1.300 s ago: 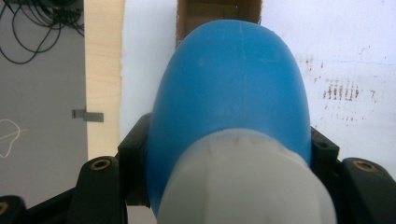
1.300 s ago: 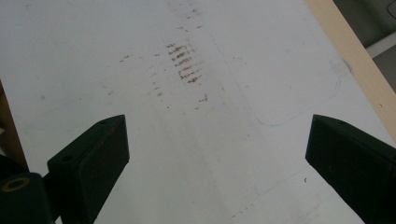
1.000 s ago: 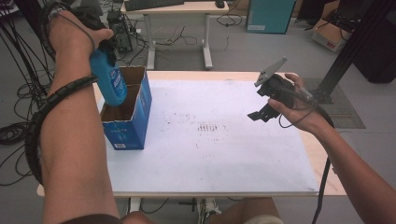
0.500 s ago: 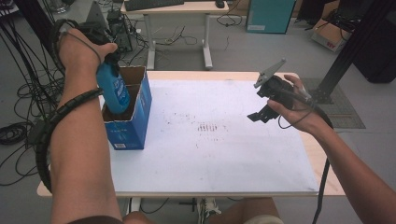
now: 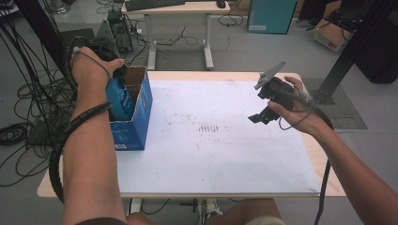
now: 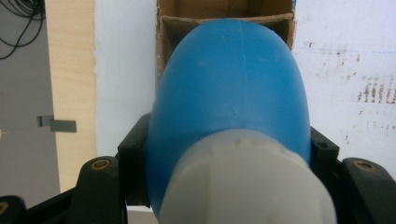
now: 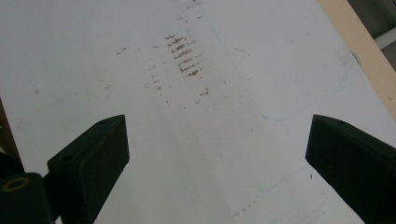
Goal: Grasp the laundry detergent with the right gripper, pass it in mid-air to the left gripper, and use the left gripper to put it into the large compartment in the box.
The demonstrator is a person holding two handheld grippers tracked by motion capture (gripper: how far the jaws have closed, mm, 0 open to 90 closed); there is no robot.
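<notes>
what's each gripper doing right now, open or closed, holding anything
Left gripper: shut on the blue bottle, over the cardboard box.
Right gripper: open, holding nothing, above the white sheet.

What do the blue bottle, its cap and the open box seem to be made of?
Blue bottle: probably moulded plastic with a smooth, slightly matte skin; a faint seam line runs up its middle.
Cap: pale grey-white, likely plastic too, though it is blurred.
Box: cardboard; the brown raw edges and flaps show, and the outside is printed blue.
The left gripper holds the bottle.
</notes>
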